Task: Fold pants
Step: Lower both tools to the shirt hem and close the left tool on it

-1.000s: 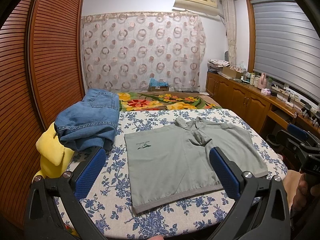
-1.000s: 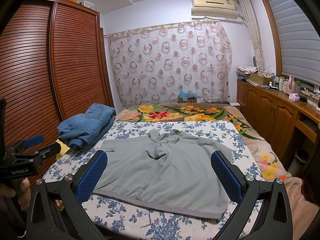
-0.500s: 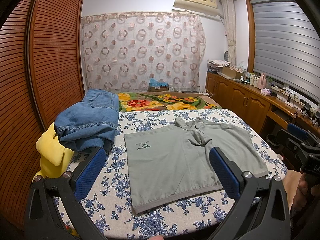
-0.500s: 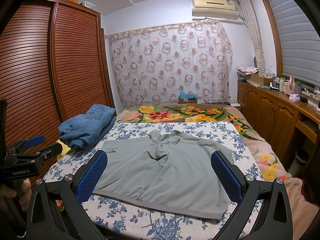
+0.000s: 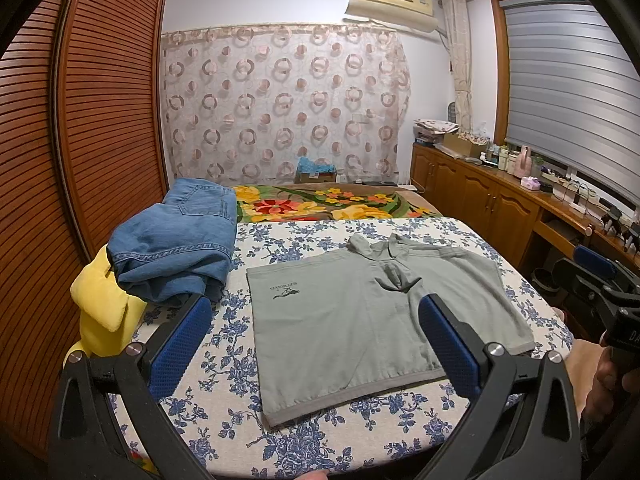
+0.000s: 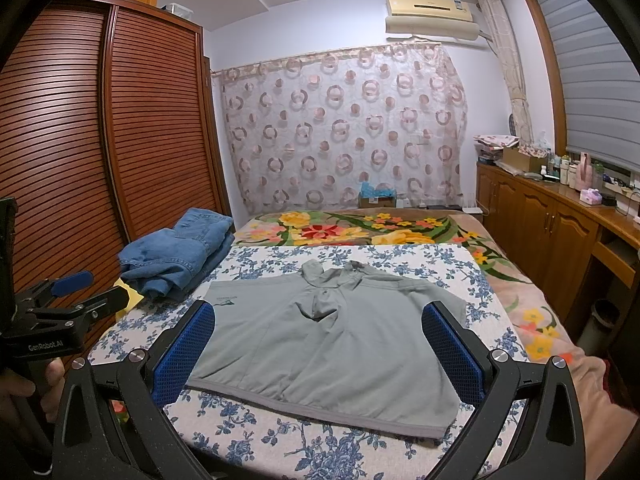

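Folded blue jeans (image 5: 176, 248) lie on a yellow cushion (image 5: 102, 304) beside the wardrobe (image 5: 80, 120).

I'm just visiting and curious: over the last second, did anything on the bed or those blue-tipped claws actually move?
Nothing visibly changed. The grey shorts lie spread flat on the floral sheet, untouched, with the folded jeans beside them. The left gripper and right gripper both hover open above the near edge, holding nothing.

Grey-green pants (image 5: 360, 320) on blue-floral white sheet (image 5: 224, 420); blue jeans (image 5: 176, 248)
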Demonstrator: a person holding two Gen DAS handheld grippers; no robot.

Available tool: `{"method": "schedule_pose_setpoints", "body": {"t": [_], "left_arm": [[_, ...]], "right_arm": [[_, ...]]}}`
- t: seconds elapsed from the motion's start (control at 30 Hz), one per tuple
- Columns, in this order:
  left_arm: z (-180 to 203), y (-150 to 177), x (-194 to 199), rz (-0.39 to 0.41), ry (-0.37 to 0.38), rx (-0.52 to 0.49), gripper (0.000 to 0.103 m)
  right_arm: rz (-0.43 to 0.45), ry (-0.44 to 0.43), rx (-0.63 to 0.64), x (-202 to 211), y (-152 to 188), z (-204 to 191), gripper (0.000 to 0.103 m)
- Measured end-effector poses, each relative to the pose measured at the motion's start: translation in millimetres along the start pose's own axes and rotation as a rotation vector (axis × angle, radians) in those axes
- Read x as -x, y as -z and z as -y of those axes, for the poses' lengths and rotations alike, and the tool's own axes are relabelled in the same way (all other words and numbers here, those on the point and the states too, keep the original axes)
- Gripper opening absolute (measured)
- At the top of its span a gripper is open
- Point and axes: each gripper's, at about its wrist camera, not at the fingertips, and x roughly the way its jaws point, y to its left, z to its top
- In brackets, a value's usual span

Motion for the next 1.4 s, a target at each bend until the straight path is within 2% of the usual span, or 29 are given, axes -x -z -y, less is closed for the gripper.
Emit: {"method": "schedule_pose_setpoints", "body": {"t": [0.17, 0.33, 0.83, 1.23, 1.4], "left_arm": [[-1, 0, -1, -0.005, 0.006, 0.002, 0.103], [-4, 7, -8, -0.057, 0.004, 0.006, 0.103], [-30, 55, -65, -0.204, -0.01, 0.04, 0.103], [-50, 80, -79, -0.257, 0.017, 0.056, 0.103], [-56, 91, -83, -0.29, 0.038, 0.053, 0.091]], "right_arm": [[-0.005, -0.001, 0.0, -1, 1, 0, 0.103], [-0.035, -0.009, -0.001, -9, 5, 7, 0.103], [-0.165, 0.012, 0.014, -44, 22, 33, 0.103], [-0.227, 0.054, 0.027, -60, 33, 40, 0.102], [-0.267, 0.06, 0.014, -64, 41, 40, 0.1]]}}
